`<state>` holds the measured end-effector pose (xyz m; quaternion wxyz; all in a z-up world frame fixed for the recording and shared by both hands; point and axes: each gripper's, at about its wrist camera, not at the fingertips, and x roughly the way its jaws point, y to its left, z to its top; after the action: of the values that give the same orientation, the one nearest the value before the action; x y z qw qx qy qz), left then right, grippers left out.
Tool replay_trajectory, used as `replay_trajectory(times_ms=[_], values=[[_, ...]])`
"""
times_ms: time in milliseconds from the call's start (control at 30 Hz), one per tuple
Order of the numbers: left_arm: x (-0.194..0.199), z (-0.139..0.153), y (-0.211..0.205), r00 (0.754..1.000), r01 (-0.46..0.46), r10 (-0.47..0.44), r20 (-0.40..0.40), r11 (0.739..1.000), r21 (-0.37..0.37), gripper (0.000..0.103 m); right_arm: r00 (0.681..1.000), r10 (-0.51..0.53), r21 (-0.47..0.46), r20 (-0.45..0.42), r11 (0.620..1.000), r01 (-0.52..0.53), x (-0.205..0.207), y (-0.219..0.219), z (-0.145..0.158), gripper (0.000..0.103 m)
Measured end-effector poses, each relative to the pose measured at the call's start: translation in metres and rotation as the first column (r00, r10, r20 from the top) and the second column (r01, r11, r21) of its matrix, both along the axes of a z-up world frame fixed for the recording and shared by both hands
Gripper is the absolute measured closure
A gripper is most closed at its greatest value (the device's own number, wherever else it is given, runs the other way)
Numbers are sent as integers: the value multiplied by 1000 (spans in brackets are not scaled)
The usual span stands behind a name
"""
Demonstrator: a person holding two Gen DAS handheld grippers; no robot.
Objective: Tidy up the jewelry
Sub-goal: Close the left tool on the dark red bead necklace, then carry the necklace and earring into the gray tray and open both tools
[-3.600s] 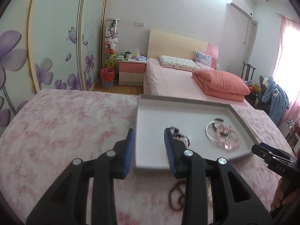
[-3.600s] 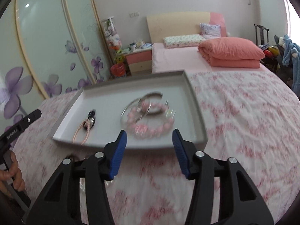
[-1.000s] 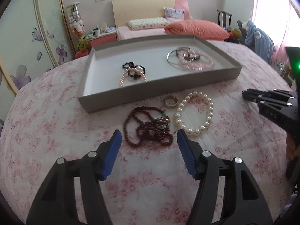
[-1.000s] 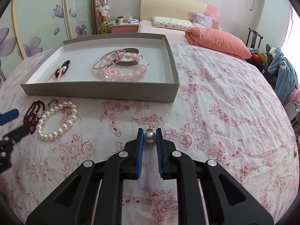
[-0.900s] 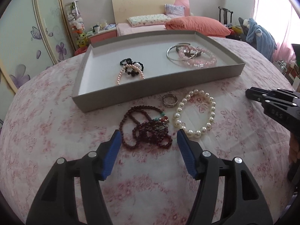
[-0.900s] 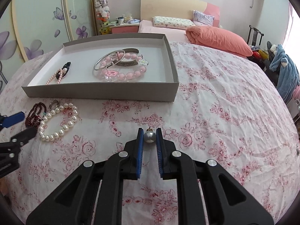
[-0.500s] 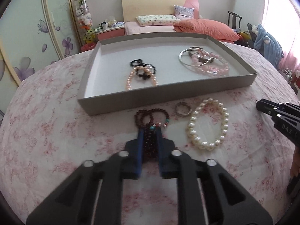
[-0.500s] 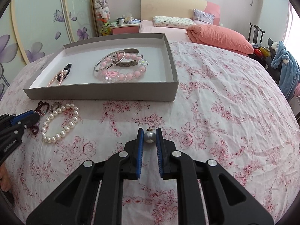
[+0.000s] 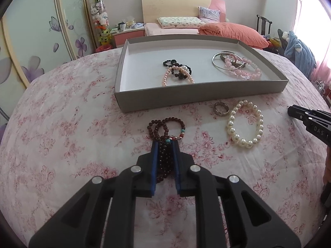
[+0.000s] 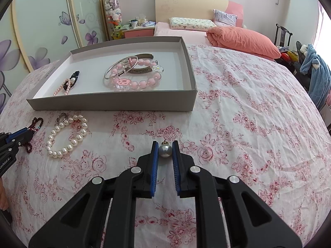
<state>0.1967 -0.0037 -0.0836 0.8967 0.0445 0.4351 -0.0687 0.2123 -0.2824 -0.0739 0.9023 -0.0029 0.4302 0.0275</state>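
Your left tongs (image 9: 165,144) are clenched on the dark red bead bracelet (image 9: 165,132), whose free loops lie on the floral-covered bench (image 9: 62,134) just short of the grey tray (image 9: 198,95). Your right tongs (image 10: 165,144) are clenched on a single grey pearl pendant (image 10: 165,150) with a small gold cap, held just above the cloth on the near side of the tray. On the side of the right tongs you can read "DAS" in the left view; on the left tongs a word ending in "Robot.AI" shows at the right view's edge. Against the tray's near wall lie a silver ring (image 9: 221,108) and, touching it, a white pearl bracelet (image 9: 245,124). Inside the tray, a pink pearl strand tangled with black beads (image 9: 178,72) sits toward its left, and a silver bangle (image 10: 121,67) overlapping a pink bead bracelet (image 10: 136,76) sits toward its right. Faint lettering on the tray's left rim is too small to read.
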Motion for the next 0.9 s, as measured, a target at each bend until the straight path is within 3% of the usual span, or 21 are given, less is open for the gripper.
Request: replay_trajectory(times_ms=[567, 700, 900], values=[[-1, 0, -2, 1000, 2, -2, -3, 1000, -16, 86, 1000, -1, 11, -1, 1000, 1, 1, -1, 0, 88], [-1, 0, -1, 1000, -8, 8, -1, 1000, -21, 92, 1000, -3, 13, 1, 1000, 3, -1, -1, 2, 89], [-11, 2, 8, 999, -35, 33, -18, 995, -95, 94, 999, 46, 104, -3, 994, -45, -15, 8, 5, 89]])
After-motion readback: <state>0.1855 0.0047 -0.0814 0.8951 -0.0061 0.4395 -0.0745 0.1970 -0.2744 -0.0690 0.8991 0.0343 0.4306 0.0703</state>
